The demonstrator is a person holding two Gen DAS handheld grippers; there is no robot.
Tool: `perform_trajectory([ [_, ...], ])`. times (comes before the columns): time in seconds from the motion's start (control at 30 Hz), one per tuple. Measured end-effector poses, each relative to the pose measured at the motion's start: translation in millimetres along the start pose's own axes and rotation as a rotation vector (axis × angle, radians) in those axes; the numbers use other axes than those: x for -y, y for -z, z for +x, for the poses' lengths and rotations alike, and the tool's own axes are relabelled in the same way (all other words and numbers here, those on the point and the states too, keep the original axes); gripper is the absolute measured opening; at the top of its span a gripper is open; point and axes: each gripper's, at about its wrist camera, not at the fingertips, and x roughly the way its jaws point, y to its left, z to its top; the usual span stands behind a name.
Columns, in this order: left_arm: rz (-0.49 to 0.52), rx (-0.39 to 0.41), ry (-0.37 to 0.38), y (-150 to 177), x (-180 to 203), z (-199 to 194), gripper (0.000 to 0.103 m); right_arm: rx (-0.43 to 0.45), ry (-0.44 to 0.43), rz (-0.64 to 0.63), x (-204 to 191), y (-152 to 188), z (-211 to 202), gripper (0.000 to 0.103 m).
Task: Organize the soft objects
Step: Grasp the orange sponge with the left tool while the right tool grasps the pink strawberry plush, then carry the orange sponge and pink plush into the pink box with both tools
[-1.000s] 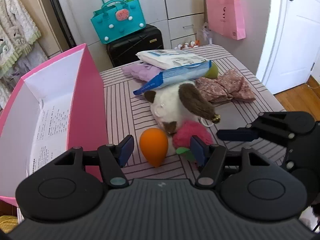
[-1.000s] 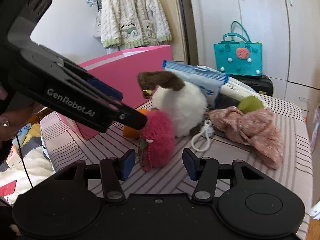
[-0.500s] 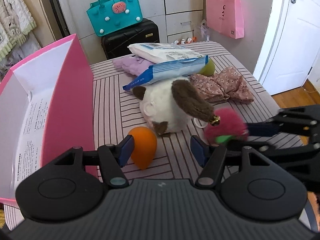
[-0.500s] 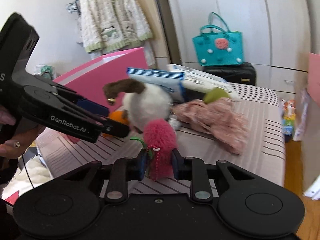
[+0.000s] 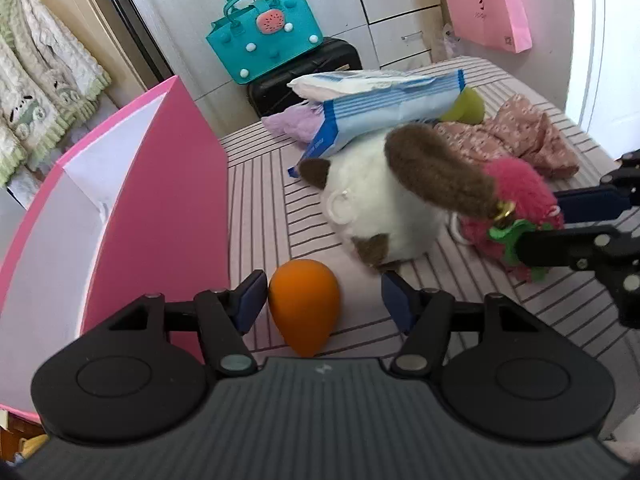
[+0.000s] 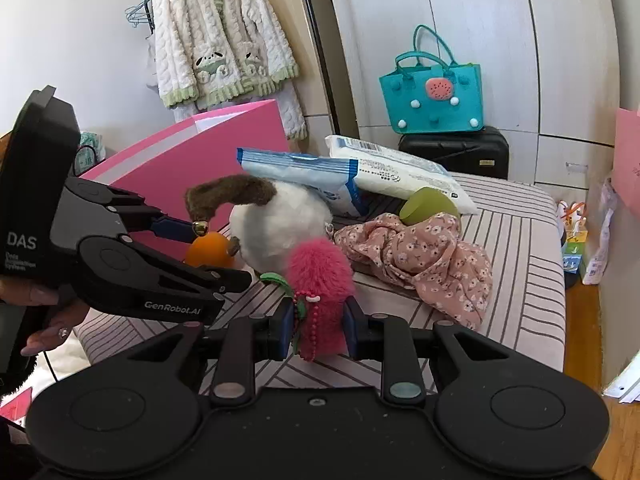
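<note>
On the striped table, an orange egg-shaped sponge (image 5: 304, 308) lies between the fingers of my open left gripper (image 5: 323, 298), close to the left finger. The right pad stands apart from it. My right gripper (image 6: 316, 324) is shut on a fuzzy pink strawberry plush (image 6: 320, 276) and holds it just above the table. In the left wrist view that plush (image 5: 520, 196) hangs at the right, beside a white plush (image 5: 384, 208) with brown ears. The right wrist view shows the left gripper (image 6: 220, 254) around the orange sponge (image 6: 208, 254).
An open pink box (image 5: 160, 200) stands at the table's left. Behind the white plush lie a blue packet (image 5: 384, 112), a white packet (image 6: 400, 172), purple cloth (image 5: 292, 124), a green sponge (image 6: 428, 204) and floral cloth (image 6: 420, 256). Past the table sit a teal bag (image 5: 268, 48) and a black suitcase.
My right gripper shut on the pink plush and carried it up and to the right, off the table. The left gripper sank and moved in around the orange sponge.
</note>
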Motion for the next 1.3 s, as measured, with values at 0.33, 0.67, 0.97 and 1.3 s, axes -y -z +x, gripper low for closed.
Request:
perform_trajectory([
  [0.33, -0.007, -0.003, -0.048, 4, -8, 3, 0.035, -0.022, 0.008, 0.009, 0, 1, 0, 0.03],
  [0.67, -0.05, -0.017, 0.04, 6, -16, -6, 0.035, -0.067, -0.026, 0.023, -2, -6, -2, 0.03],
  [0.97, -0.051, -0.049, 0.19, 10, -27, -25, 0.035, -0.152, -0.082, 0.017, -13, -14, -5, 0.03],
  [1.3, -0.028, -0.082, 0.337, 18, -53, -51, 0.034, -0.229, -0.135, -0.01, -37, -31, -11, 0.03],
])
